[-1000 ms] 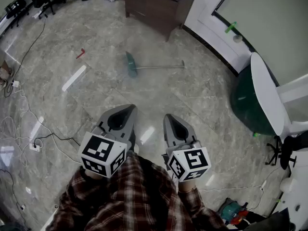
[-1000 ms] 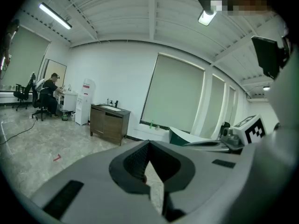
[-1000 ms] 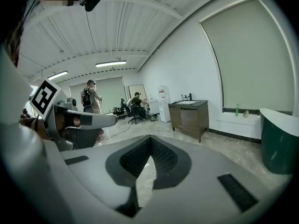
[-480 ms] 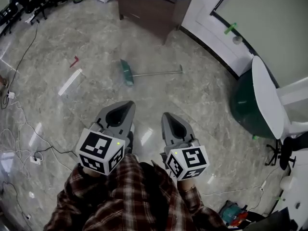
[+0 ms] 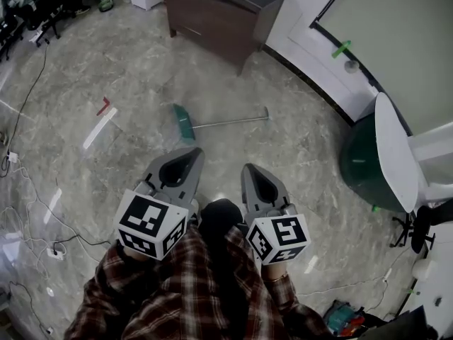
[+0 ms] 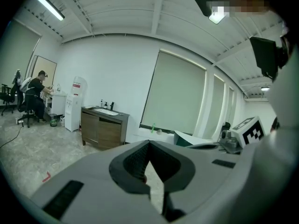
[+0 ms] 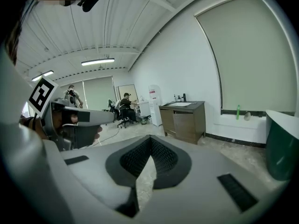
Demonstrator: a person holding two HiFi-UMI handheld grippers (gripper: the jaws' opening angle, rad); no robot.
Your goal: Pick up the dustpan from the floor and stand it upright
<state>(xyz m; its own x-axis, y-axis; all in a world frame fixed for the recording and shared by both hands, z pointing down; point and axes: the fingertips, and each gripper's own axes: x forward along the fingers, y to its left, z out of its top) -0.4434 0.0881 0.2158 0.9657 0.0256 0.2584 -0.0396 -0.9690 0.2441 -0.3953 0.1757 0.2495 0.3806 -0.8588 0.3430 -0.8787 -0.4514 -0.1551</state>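
Dustpan (image 5: 185, 122) appears in head view only, flat on marble floor (image 5: 141, 69) near cabinet (image 5: 216, 13). Left gripper (image 5: 190, 151), right gripper (image 5: 249, 168): jaws together, empty.

Open floor (image 5: 141, 69) all round the dustpan (image 5: 184, 122); cabinet (image 5: 212, 16) beyond it, cables (image 5: 32, 184) far left

Evenly lit room seen through wide-angle lenses, colours muted and slightly cool.

Light comes from ceiling strip lights (image 6: 48, 5), which glare nearly white in the left gripper view. In the head view the polished floor (image 5: 297, 140) throws them back as pale streaks (image 5: 99, 128), and shadows are faint. Straight lines bow toward the edges of every view, and both gripper views darken at rounded corners. The left tongs (image 6: 148, 143) and right tongs (image 7: 150, 138) loom close and soft; the room behind them is sharper.
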